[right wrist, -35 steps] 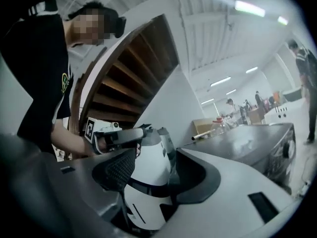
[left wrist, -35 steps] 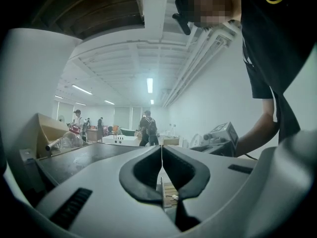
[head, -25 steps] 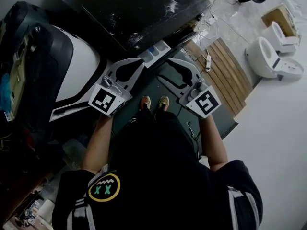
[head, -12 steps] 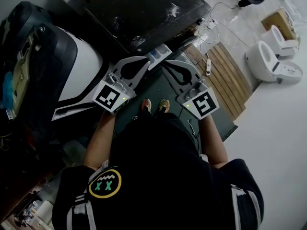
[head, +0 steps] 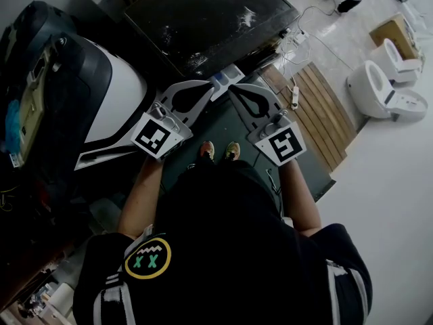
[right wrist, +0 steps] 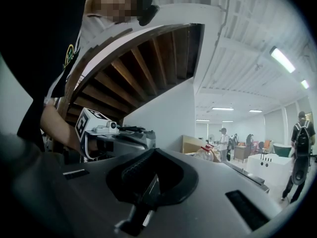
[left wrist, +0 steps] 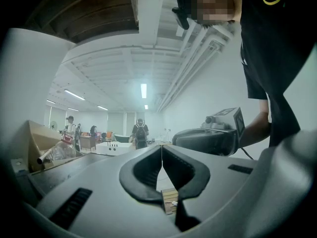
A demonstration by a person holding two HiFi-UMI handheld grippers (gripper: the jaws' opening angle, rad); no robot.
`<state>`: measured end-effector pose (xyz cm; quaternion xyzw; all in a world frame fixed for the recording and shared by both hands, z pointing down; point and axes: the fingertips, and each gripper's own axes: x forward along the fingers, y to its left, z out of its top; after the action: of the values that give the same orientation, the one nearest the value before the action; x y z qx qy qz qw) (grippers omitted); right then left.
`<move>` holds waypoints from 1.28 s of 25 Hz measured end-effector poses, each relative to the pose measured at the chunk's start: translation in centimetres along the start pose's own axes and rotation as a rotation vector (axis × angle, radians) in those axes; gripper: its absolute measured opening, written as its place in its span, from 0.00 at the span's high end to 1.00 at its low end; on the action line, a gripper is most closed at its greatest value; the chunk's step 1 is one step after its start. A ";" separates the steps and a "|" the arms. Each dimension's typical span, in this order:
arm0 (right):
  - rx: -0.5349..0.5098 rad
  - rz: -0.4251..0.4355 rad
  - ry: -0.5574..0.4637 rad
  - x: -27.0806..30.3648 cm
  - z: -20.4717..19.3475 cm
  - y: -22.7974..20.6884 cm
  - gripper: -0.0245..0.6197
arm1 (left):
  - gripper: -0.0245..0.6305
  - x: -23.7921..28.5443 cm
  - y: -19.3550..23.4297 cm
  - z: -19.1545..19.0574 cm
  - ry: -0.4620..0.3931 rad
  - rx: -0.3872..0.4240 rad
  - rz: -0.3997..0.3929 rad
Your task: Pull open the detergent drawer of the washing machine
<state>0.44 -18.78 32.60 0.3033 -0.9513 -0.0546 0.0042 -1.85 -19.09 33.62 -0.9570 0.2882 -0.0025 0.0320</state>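
Both forearms bare and stretched forward from black sleeves, each hand behind its marker cube. Grippers held about level and converging, tips close together ahead of the person's shoes [head: 218, 147].

Left gripper [head: 207, 87]: jaws closed, pads meeting along one thin line, nothing between them. Tip just beside the near left corner of the detergent drawer [head: 226, 78]; cannot tell whether it touches.

Right gripper [head: 233, 90]: jaws have just been closing and now stand fully together, with nothing seen between them. Tip sits just below the drawer's near edge; contact not clear from the head view.

Detergent drawer: pale, white and bluish, with its compartments showing from above. It juts out of the front edge of the washing machine [head: 203, 19], at the near right corner of the scuffed dark top. Only a short stretch of it shows past the machine's front.

A slatted wooden board [head: 318, 97] lies on the floor to the right.
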 end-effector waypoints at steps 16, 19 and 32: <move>-0.016 0.003 -0.012 0.1 -0.1 -0.1 0.93 | 0.93 0.1 0.0 -0.2 0.012 -0.021 0.001; -0.015 0.010 -0.015 0.1 -0.1 0.0 0.93 | 0.93 -0.1 0.3 -0.9 0.035 0.015 0.002; -0.010 0.022 -0.023 0.1 -0.1 0.2 0.93 | 0.93 0.1 0.5 -0.8 0.029 0.026 0.007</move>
<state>0.27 -18.71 32.73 0.2920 -0.9543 -0.0627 -0.0047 -2.02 -19.58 34.41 -0.9554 0.2920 -0.0198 0.0404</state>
